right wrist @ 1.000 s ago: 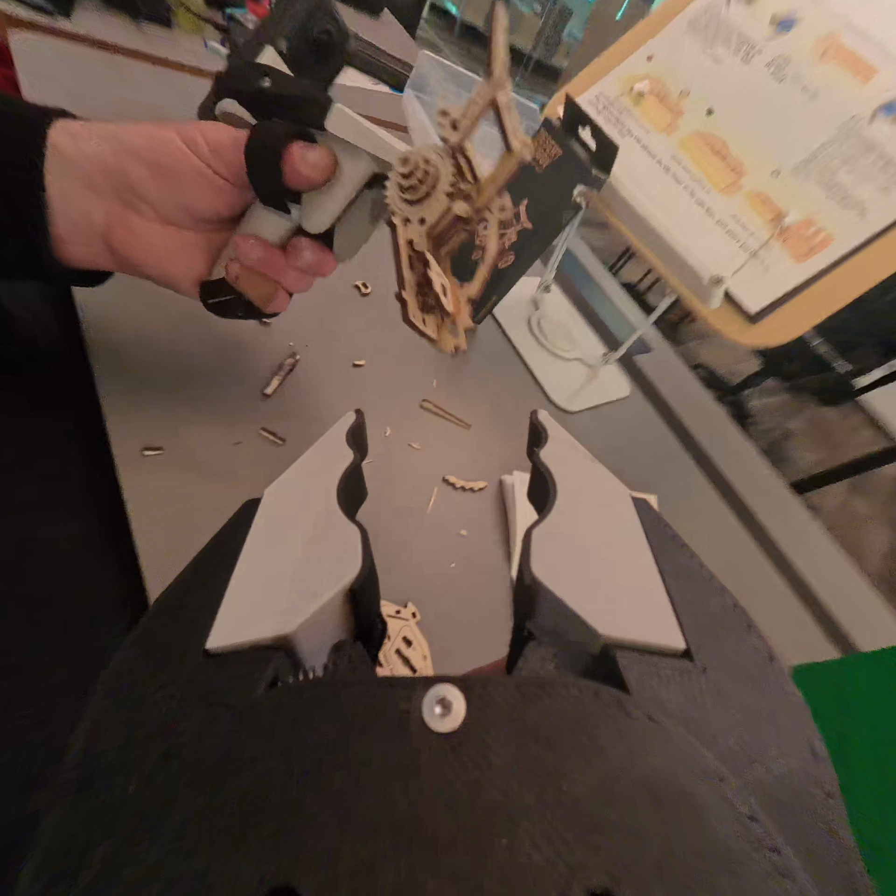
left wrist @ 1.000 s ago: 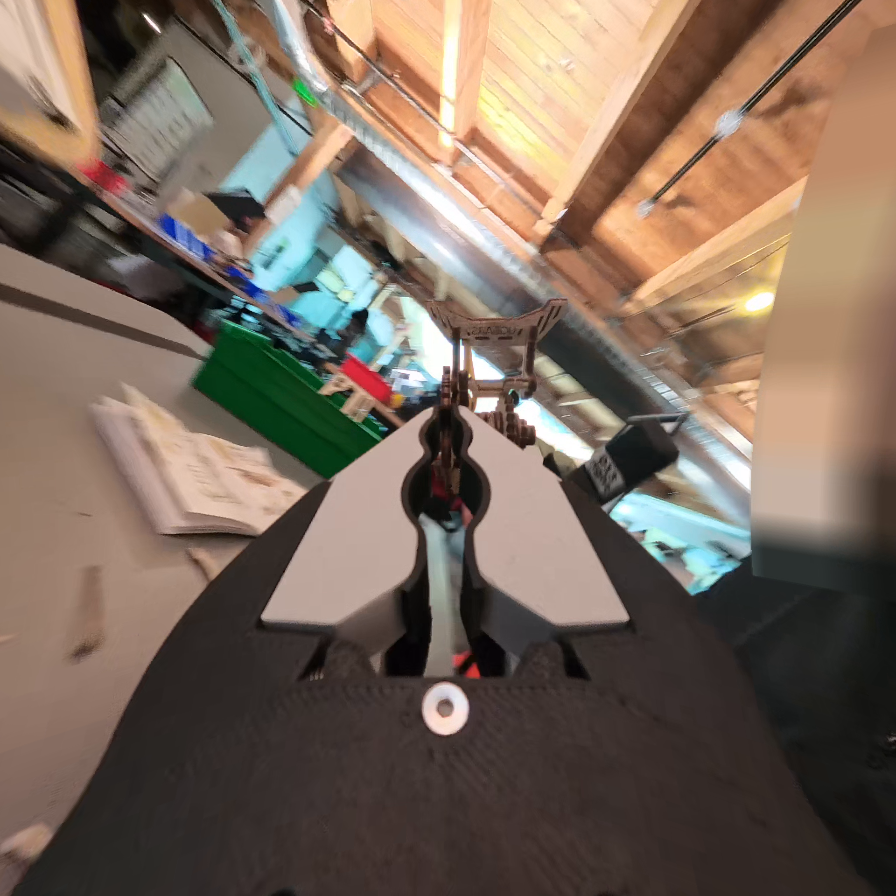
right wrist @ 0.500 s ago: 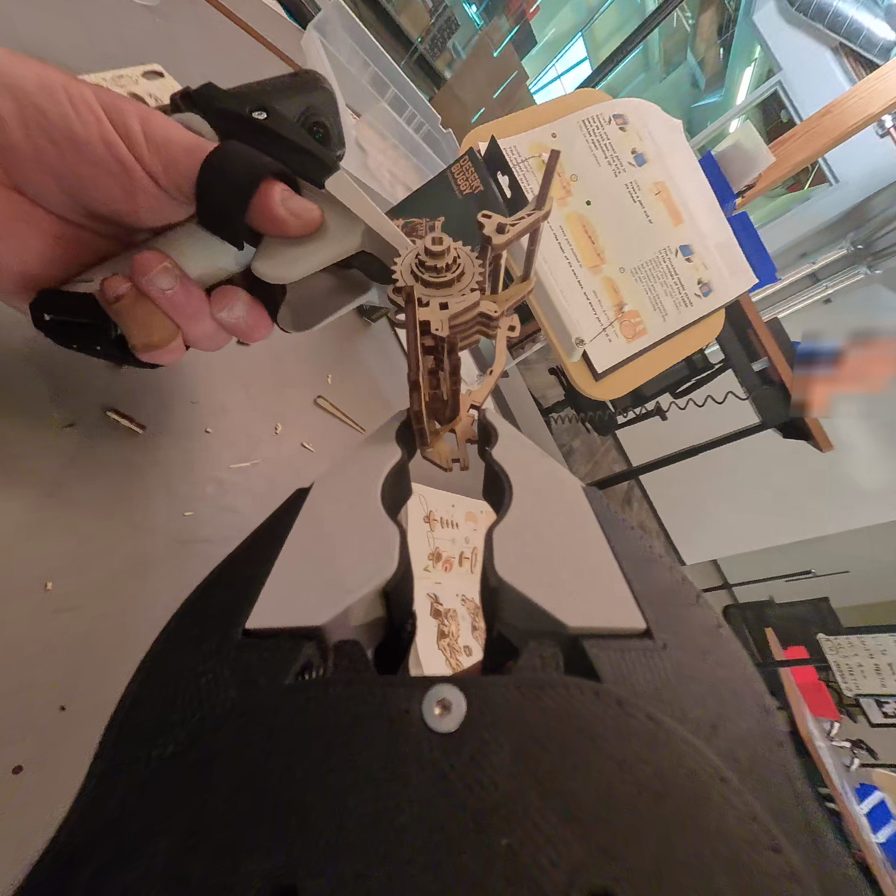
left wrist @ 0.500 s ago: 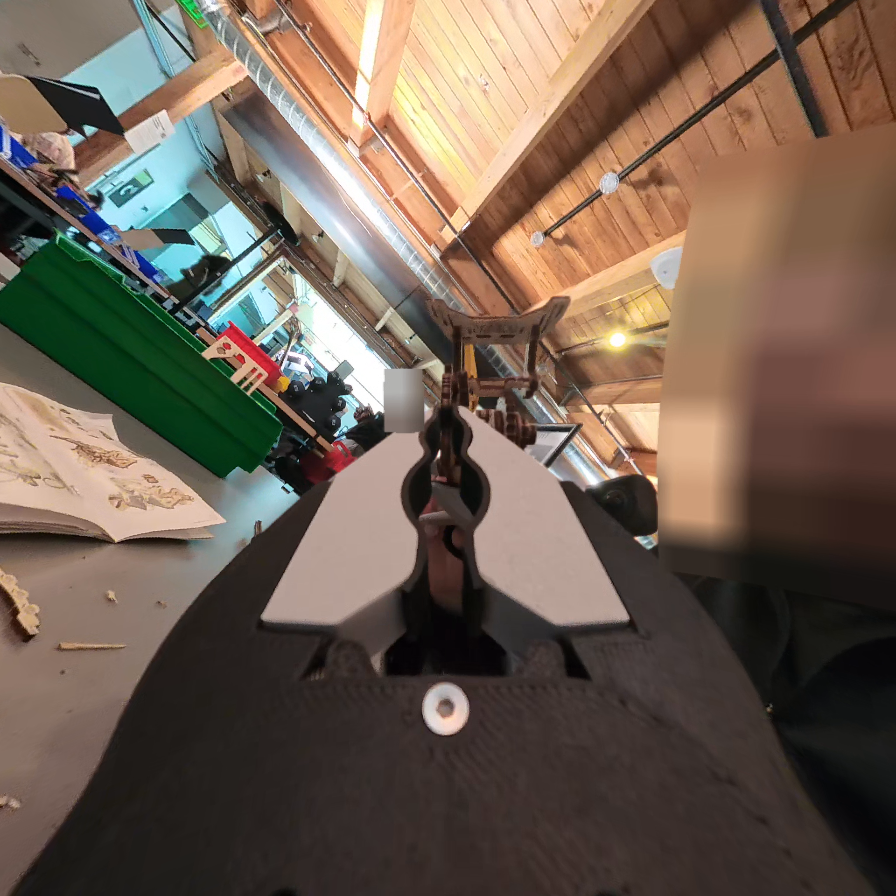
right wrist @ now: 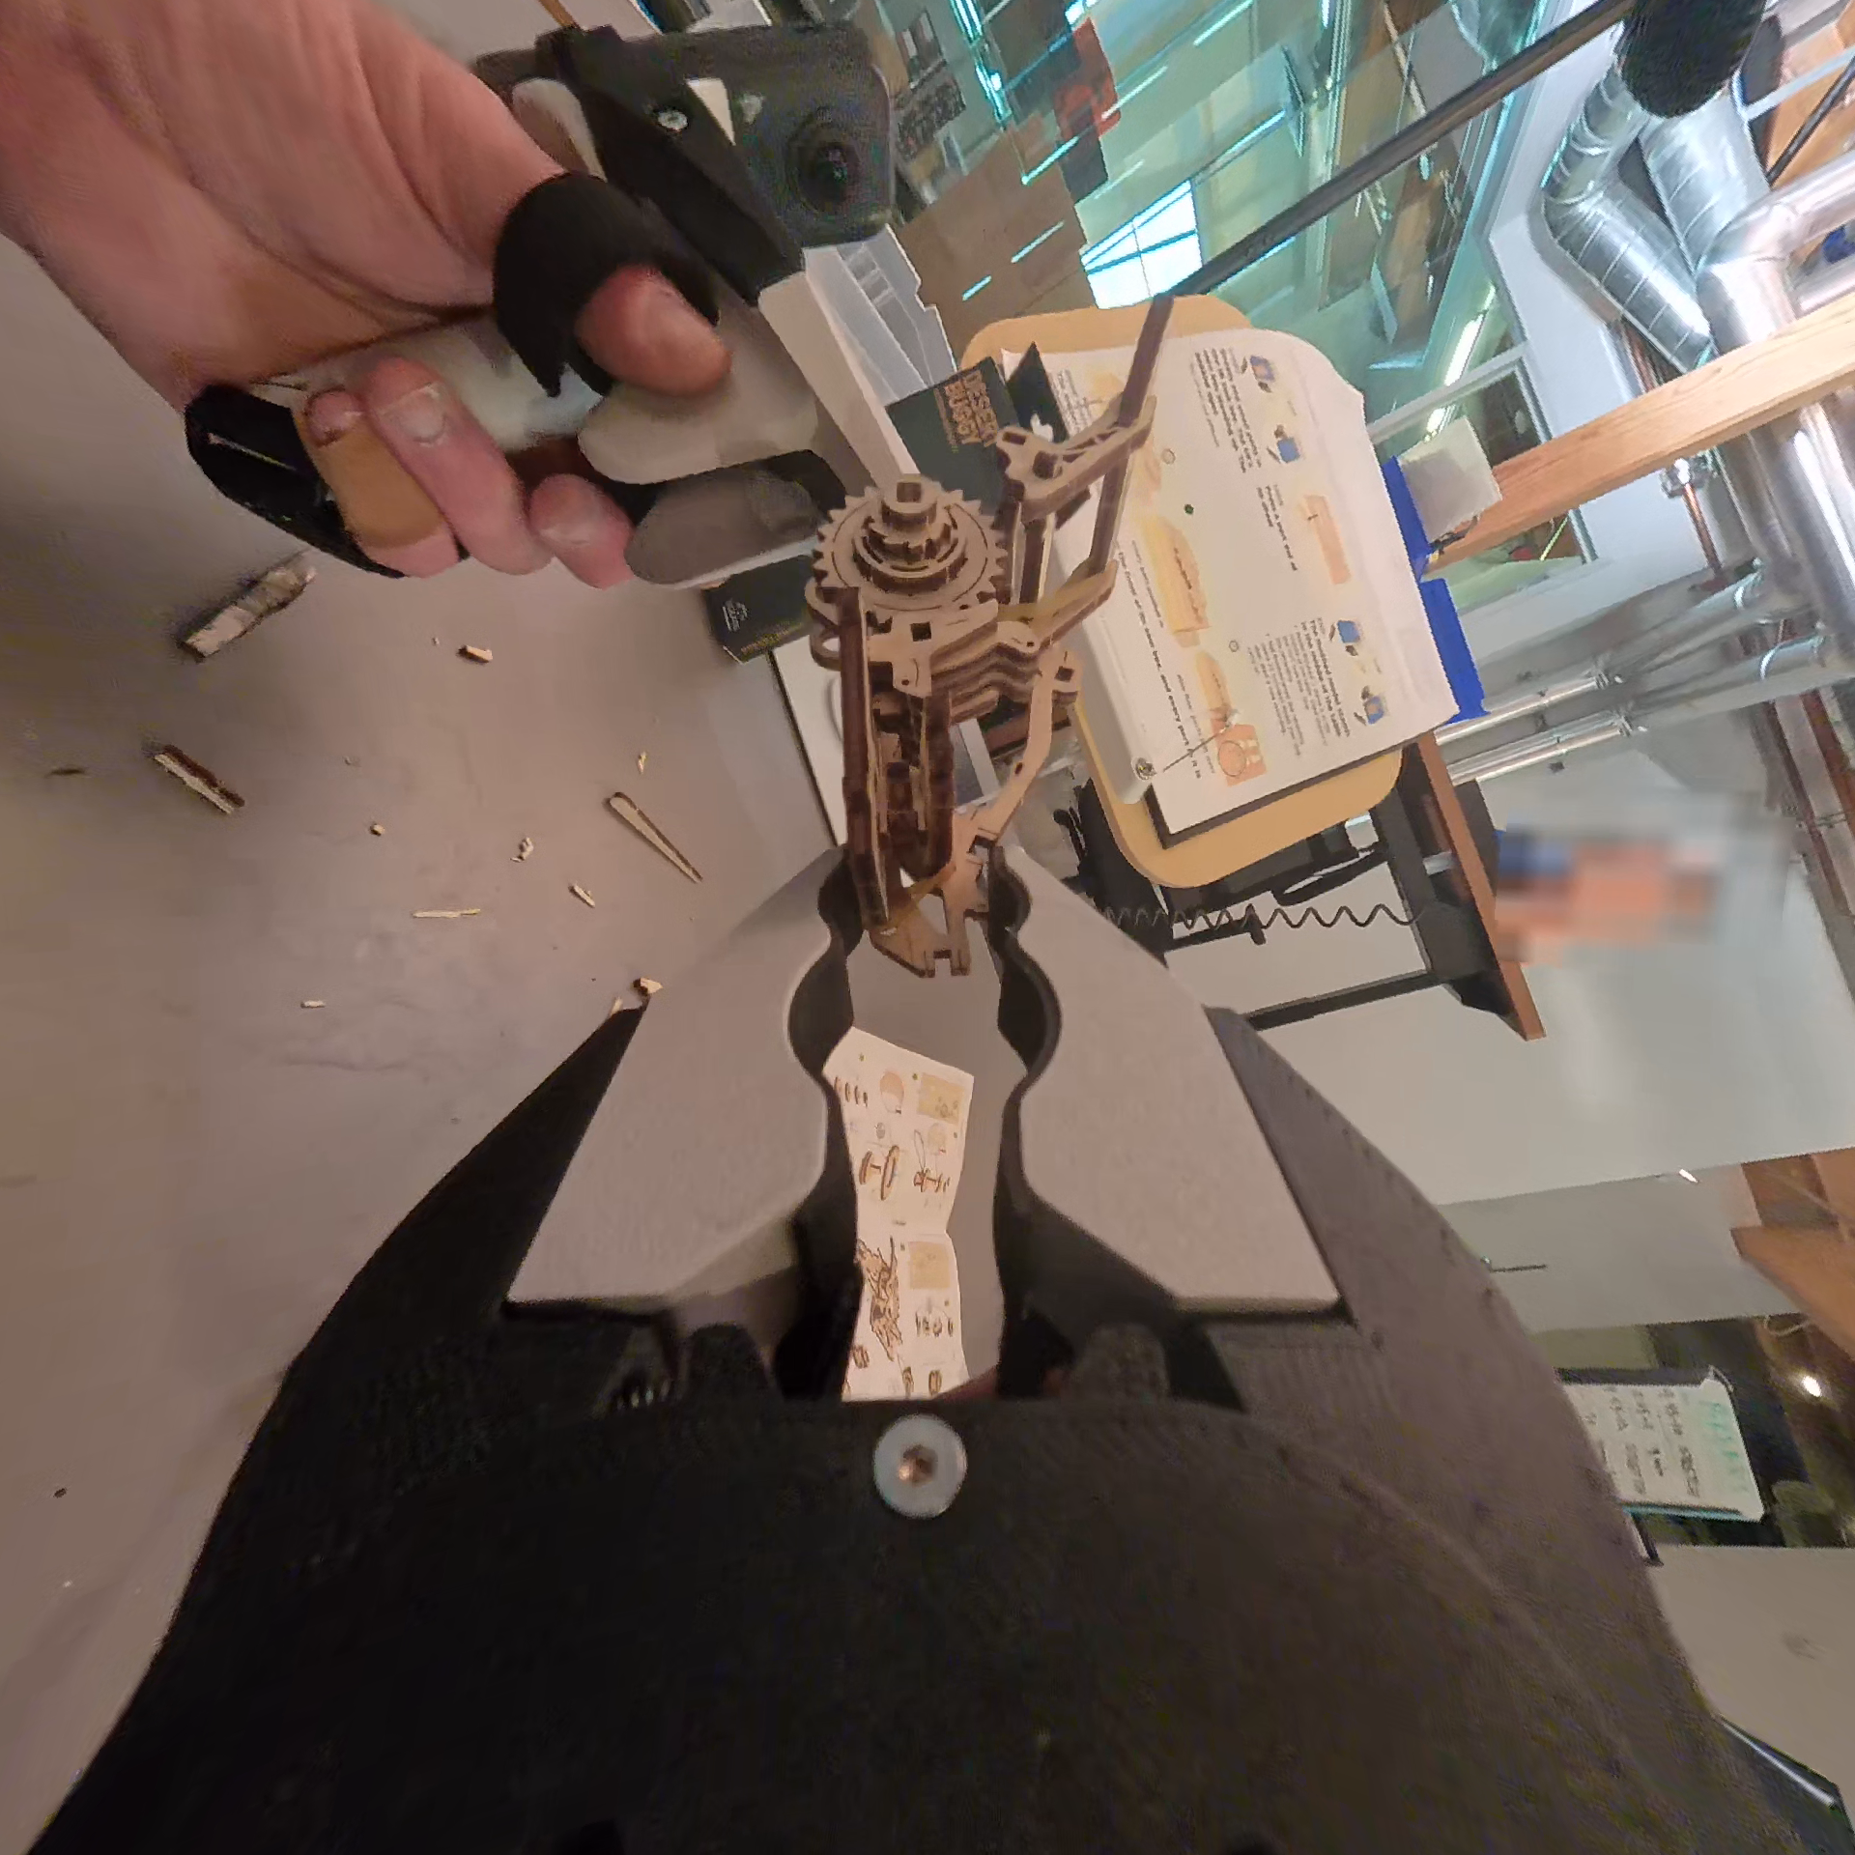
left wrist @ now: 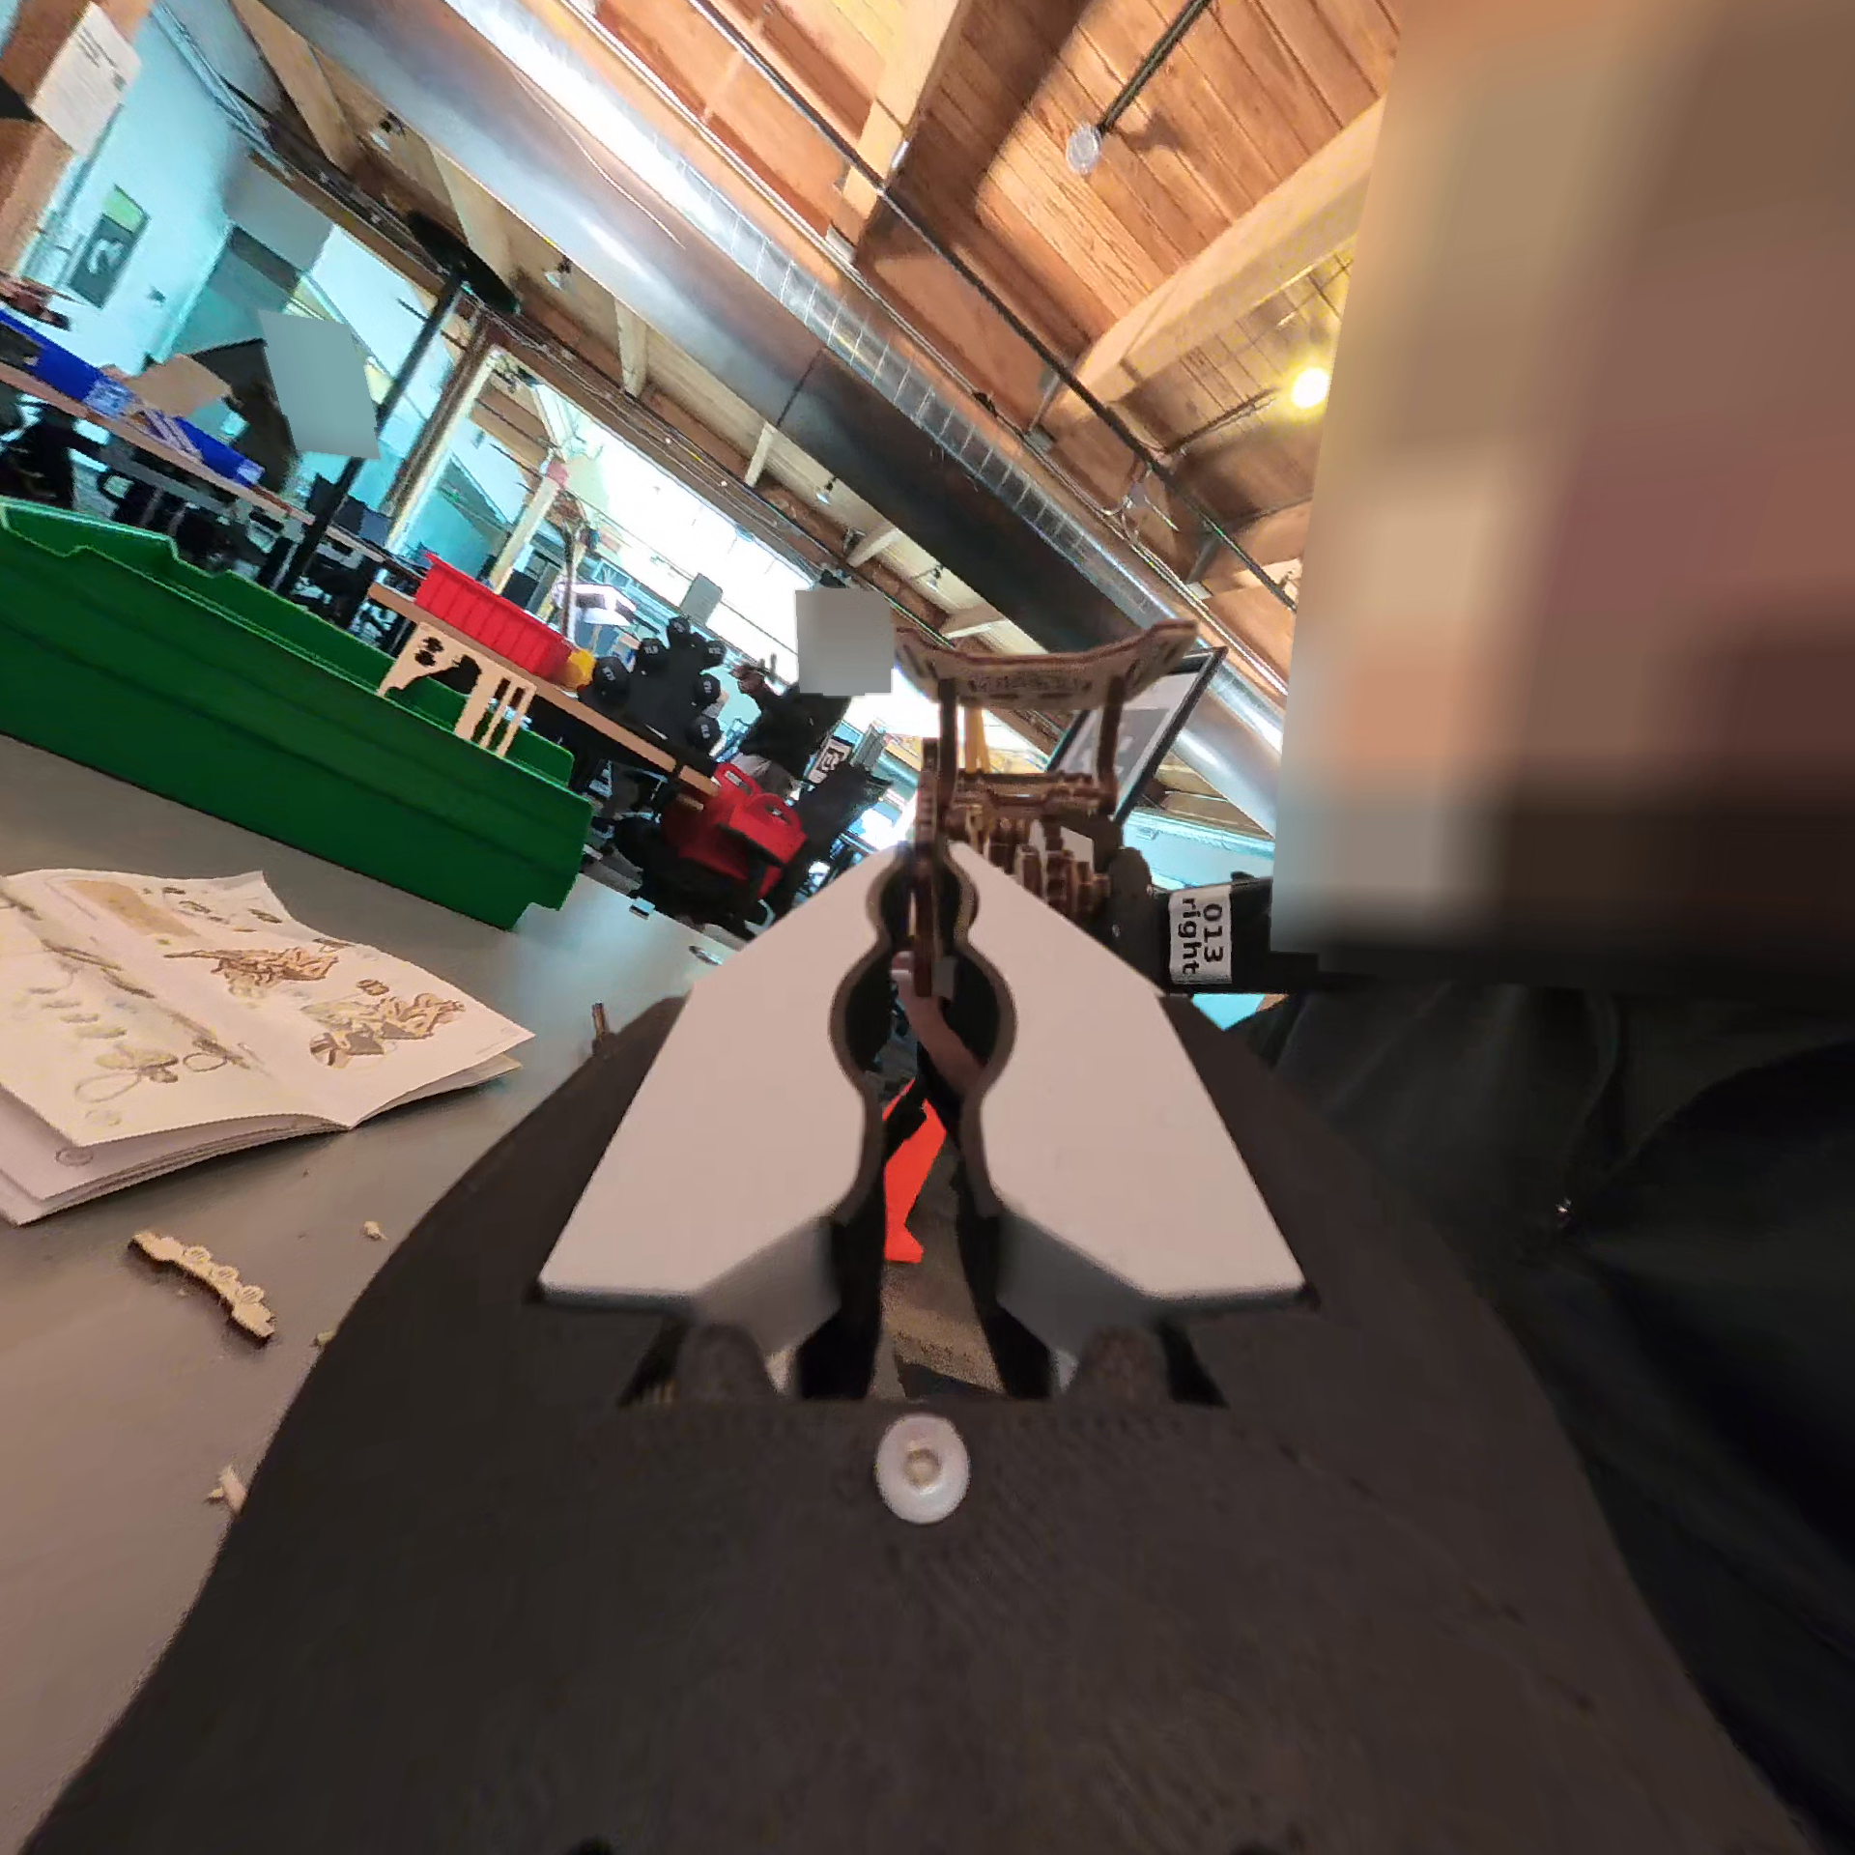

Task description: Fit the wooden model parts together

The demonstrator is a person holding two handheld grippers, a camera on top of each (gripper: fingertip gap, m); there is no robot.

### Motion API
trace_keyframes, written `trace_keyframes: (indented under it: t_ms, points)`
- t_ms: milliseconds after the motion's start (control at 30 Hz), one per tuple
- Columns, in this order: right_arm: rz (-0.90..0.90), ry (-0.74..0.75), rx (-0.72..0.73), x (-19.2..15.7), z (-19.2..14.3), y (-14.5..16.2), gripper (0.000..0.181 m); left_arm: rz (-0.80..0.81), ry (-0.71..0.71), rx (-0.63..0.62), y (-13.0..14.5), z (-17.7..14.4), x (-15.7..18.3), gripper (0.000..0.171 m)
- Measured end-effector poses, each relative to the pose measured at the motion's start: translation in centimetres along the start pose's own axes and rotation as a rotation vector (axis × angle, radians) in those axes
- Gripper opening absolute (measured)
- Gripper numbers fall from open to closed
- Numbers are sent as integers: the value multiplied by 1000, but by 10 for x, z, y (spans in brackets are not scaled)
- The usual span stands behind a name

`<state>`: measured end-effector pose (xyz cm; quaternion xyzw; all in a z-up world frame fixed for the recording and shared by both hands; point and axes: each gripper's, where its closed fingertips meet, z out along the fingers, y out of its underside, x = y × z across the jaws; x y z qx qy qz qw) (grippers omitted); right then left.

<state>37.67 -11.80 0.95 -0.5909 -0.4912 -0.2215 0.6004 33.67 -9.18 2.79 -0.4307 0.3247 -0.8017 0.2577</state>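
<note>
Both grippers [left wrist: 925,863] [right wrist: 918,883] pinch the slotted, gear-toothed plywood model [right wrist: 934,683].

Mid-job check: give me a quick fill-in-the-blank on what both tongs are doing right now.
1. Both tongs grip the same wooden ____.
2. The right tongs pinch the assembly's ____ end.
3. The toothed ____ sits nearest the left tongs.
4. The open booklet lies on the grey ____.

Missing: model; lower; gear; table

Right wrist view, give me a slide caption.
Both grippers, right gripper and left gripper, clamp the brown laser-cut wooden gear model above the grey table.
</note>
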Motion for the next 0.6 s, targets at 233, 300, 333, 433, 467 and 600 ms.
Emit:
trace_keyframes:
  t_ms: [233, 300, 333, 433, 467, 600]
  points:
    - [21, -5, 16, 0, 0, -1, 21, 12, 29, 18, 0, 0, 3, 0]
    - [35, -1, 23, 2, -1, -1, 27, 24, 46, 36, -2, 0, 5, 0]
    - [49, -3, 27, 2, -2, -1, 30, 24, 62, 46, -3, 0, 7, 0]
    - [119, -10, 52, 6, -6, 0, 34, -3, 88, 87, -8, -1, 8, 0]
    - [144, -11, 58, 7, -7, 0, 35, -19, 99, 102, -9, -2, 8, 1]
    - [194, -12, 79, 10, -11, -2, 34, -87, 124, 153, -10, -6, 3, 1]
